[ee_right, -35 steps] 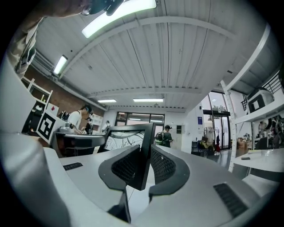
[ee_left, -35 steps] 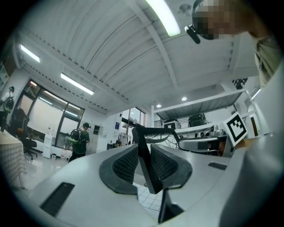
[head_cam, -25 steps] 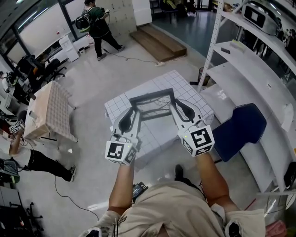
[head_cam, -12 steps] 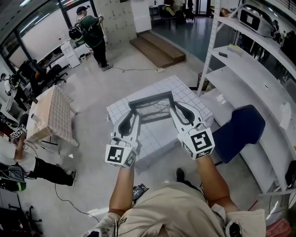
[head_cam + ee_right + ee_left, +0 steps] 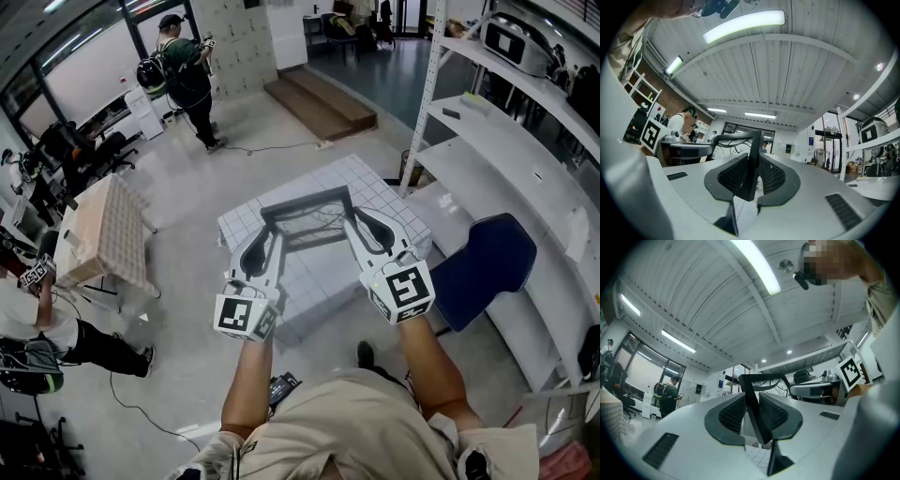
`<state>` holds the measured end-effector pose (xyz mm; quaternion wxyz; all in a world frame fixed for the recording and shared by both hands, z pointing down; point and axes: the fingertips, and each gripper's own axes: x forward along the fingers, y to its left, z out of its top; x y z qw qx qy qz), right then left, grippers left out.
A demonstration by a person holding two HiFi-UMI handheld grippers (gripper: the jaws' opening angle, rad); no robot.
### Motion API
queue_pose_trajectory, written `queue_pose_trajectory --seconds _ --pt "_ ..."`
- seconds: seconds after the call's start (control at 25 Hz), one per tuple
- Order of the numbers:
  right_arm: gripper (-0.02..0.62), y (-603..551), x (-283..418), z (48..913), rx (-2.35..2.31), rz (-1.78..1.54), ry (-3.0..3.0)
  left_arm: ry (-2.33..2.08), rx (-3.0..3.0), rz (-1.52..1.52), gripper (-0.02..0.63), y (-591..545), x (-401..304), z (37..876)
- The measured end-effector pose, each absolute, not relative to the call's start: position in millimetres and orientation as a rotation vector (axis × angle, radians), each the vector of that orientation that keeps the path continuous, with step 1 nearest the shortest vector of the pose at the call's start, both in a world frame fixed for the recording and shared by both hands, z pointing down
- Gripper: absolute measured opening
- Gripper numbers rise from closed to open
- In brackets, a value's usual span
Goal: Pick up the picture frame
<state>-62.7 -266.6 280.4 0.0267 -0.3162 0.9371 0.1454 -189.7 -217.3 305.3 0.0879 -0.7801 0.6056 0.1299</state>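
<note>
I have the picture frame (image 5: 306,199) in both tools. My left gripper (image 5: 269,228) is clamped on the frame's left upright, and in the left gripper view the dark bar (image 5: 753,405) stands squeezed between the two ribbed pads (image 5: 732,412), tilted a little across them. My right gripper (image 5: 360,223) is closed on the right upright. The right gripper view shows that bar (image 5: 753,161) pinched upright between its pads, with the top rail running off toward the other tool.

In the head view the frame hangs between the grippers over the middle of the white gridded table (image 5: 380,187), its top rail toward the far corner and its lower rail nearer to me. Both gripper views look up at the ceiling lights, so the tools are angled upward. In the left gripper view I can see grid squares below the frame. From that I judge the frame is off the table top, though no view shows me the gap under its lower rail outright.

So I take the reach and the two-sided grasp as done, and the lift looks at least begun. What may be left is to bring the frame plainly clear of the table and hold it level. The two grips sit at about the same height on the uprights, which should keep it from swinging. The tilt in the left pads is the one thing I would watch for slip.
</note>
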Motion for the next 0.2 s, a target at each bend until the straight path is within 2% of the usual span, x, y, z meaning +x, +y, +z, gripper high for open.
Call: queue_pose_trajectory --seconds 0.2 --pt "0.08 -266.7 -62.3 279.4 -0.973 0.451 2.898 1.801 -2.323 0.386 0.086 -217.7 -189.1 304.9"
